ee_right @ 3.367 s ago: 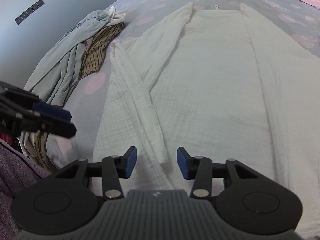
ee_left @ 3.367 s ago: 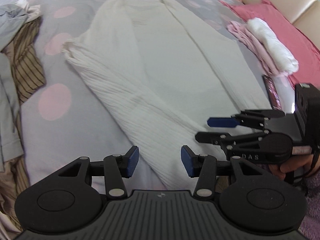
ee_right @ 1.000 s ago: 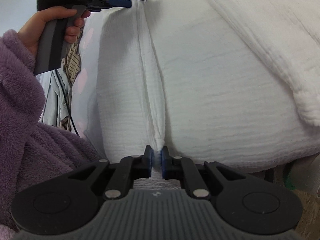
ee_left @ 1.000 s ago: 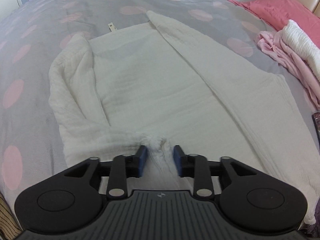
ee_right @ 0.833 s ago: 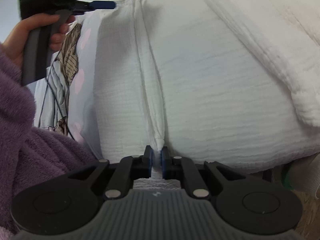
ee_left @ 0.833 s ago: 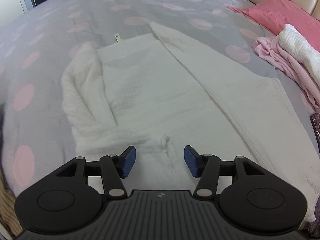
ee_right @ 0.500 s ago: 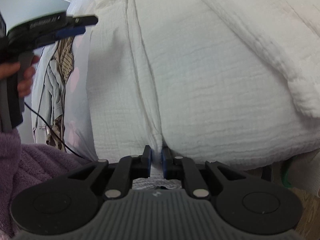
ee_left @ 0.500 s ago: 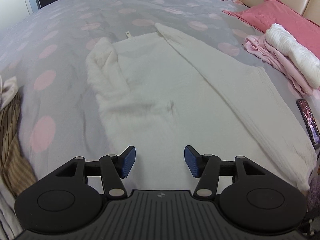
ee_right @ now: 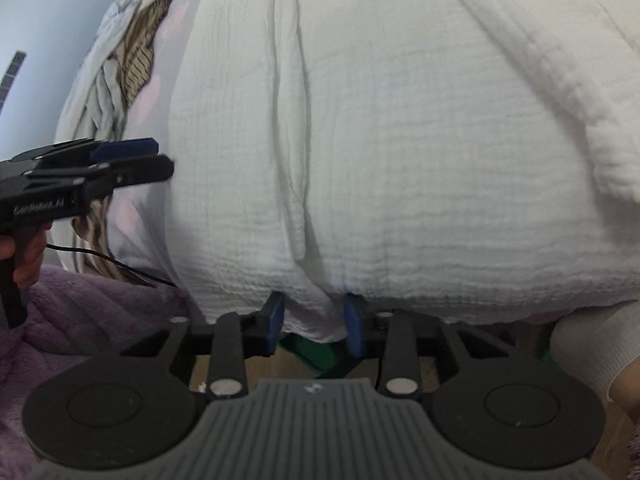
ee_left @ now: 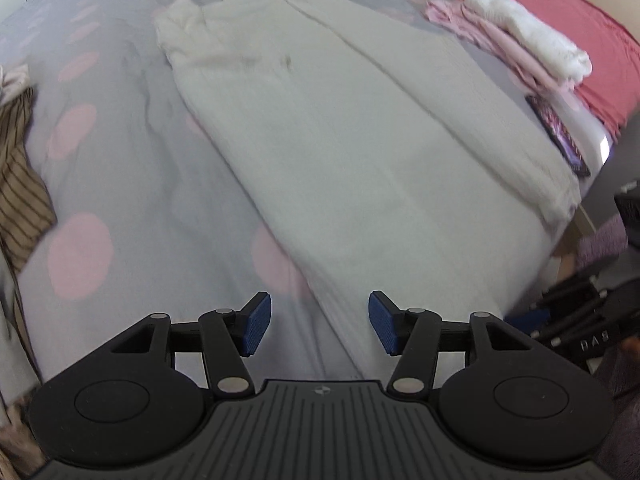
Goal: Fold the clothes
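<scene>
The white crinkled cotton garment [ee_left: 360, 128] is spread flat for folding. Its near hem is straddled, ungripped, by the right gripper [ee_right: 314, 322] (pads slightly parted); the left gripper [ee_left: 318, 324] is held wide and empty.

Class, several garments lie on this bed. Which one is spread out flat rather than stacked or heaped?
The white robe, laid lengthwise along the bed. The pink and white clothes sit stacked by the pillow; the striped clothes lie crumpled at the opposite edge.

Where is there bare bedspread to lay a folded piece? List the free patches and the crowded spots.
Free: the grey dotted bedspread between the white garment and the striped clothes pile, and the stretch beyond the garment's far end. Crowded: the right side, with the pink and white folded stack, the red pillow and a phone at the edge.
</scene>
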A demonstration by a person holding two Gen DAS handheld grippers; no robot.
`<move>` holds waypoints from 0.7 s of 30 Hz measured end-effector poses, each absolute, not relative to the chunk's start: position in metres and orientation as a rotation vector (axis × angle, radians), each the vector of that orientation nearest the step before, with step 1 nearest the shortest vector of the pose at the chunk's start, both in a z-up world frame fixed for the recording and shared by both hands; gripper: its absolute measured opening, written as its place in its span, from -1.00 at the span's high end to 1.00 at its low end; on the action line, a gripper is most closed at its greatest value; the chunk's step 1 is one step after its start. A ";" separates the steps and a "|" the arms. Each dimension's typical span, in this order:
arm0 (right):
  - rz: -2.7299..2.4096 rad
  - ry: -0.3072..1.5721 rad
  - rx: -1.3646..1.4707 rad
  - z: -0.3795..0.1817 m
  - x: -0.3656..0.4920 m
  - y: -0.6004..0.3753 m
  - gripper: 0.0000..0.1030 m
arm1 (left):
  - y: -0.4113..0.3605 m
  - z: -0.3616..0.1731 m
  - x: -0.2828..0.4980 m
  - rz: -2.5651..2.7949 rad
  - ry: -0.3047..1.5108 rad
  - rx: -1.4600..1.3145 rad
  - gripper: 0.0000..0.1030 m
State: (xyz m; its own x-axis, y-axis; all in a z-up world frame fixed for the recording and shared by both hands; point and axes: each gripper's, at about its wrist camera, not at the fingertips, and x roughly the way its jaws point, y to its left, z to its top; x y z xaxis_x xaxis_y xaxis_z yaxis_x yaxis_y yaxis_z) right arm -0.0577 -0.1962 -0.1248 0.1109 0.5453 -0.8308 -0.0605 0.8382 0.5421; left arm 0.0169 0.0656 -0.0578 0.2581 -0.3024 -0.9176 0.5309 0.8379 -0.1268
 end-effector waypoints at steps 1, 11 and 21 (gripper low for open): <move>0.462 1.411 0.411 -0.127 -0.057 -0.194 0.80 | 0.063 -0.061 0.013 -0.582 1.186 0.233 0.04; 0.416 1.447 0.288 -0.126 -0.059 -0.186 0.75 | 0.062 -0.080 0.005 -0.516 1.244 0.226 0.32; 0.387 1.311 0.246 -0.085 -0.053 -0.203 0.72 | 0.077 -0.053 0.017 -0.488 1.170 0.139 0.29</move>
